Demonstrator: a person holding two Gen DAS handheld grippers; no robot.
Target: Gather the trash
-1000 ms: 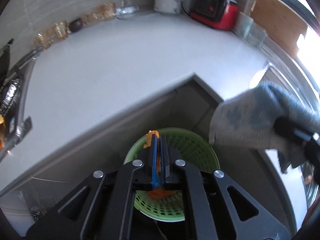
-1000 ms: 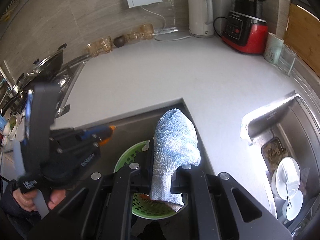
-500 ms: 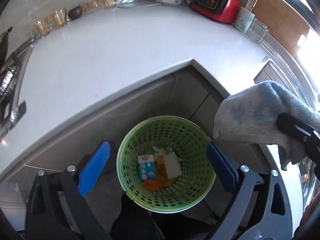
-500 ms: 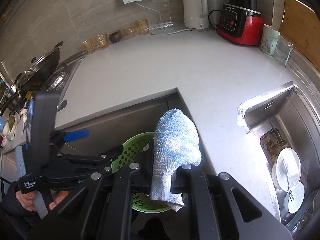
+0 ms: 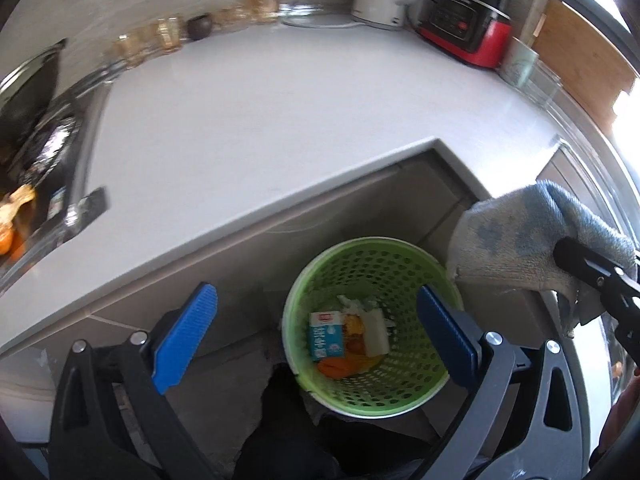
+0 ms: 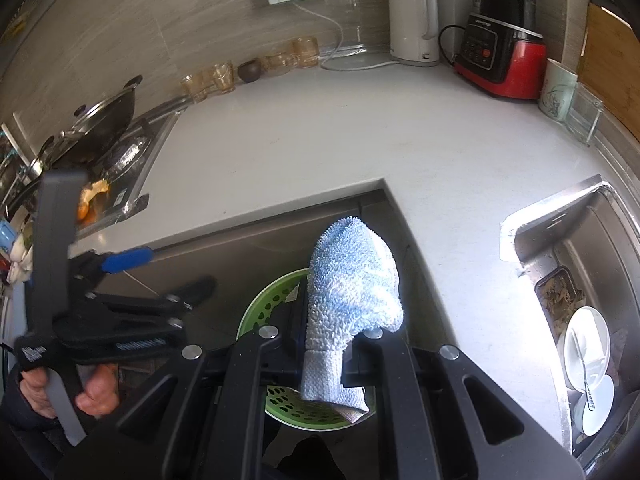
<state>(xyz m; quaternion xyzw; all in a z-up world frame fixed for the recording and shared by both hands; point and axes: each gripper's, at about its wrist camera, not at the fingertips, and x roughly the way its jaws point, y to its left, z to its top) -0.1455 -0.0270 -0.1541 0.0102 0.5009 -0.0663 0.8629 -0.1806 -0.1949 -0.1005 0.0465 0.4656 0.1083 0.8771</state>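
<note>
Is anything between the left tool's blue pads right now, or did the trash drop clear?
Nothing between them: the left tool is opening and empty. The left wrist view shows only the green basket below, trash inside.

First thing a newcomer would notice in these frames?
The green basket on the floor below the counter corner, holding a blue-and-white carton and orange scraps. Next, the fluffy blue cloth pinched in the right claw right above it. The left claw hangs wide with nothing between its blue pads.
</note>
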